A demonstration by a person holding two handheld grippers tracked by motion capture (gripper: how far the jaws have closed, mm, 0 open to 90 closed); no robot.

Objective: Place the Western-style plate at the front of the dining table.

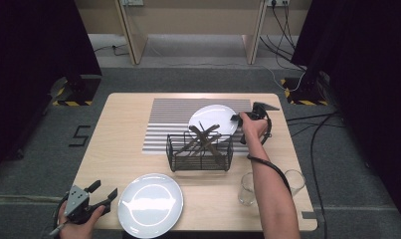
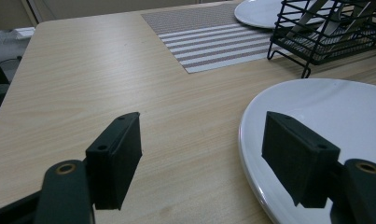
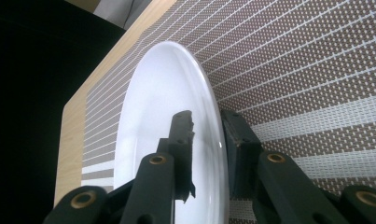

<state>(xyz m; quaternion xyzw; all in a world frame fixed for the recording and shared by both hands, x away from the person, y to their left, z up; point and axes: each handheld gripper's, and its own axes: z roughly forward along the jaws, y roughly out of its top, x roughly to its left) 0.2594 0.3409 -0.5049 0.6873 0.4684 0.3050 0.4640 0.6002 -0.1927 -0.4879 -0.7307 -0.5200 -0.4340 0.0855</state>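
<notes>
The right hand-held gripper (image 1: pixel 236 118) is sitting at the right rim of the round white ceramic plate (image 1: pixel 214 118) that is lying on the grey-and-white striped woven placemat (image 1: pixel 174 124) at the far middle of the pale wood-grain counter (image 1: pixel 123 144). In the right gripper view the right hand-held gripper (image 3: pixel 208 154) is straddling the plate's rim (image 3: pixel 176 93), one jaw over the top face and one on the outside by the placemat (image 3: pixel 307 70); the jaws are standing narrow, with a slight gap visible at the rim, so they are not clamping it. The black wire basket (image 1: pixel 200 151) holding dark utensils is standing just in front of that plate.

The left hand-held gripper (image 1: pixel 99 195) is resting at the near left corner of the counter, jaws wide and gripping nothing, just beside a second round white ceramic plate (image 1: pixel 150 204). In the left gripper view the left hand-held gripper (image 2: pixel 202 158) is facing this second plate's edge (image 2: pixel 311 100).

Two clear drinking glasses (image 1: pixel 247 189) are standing at the near right.
</notes>
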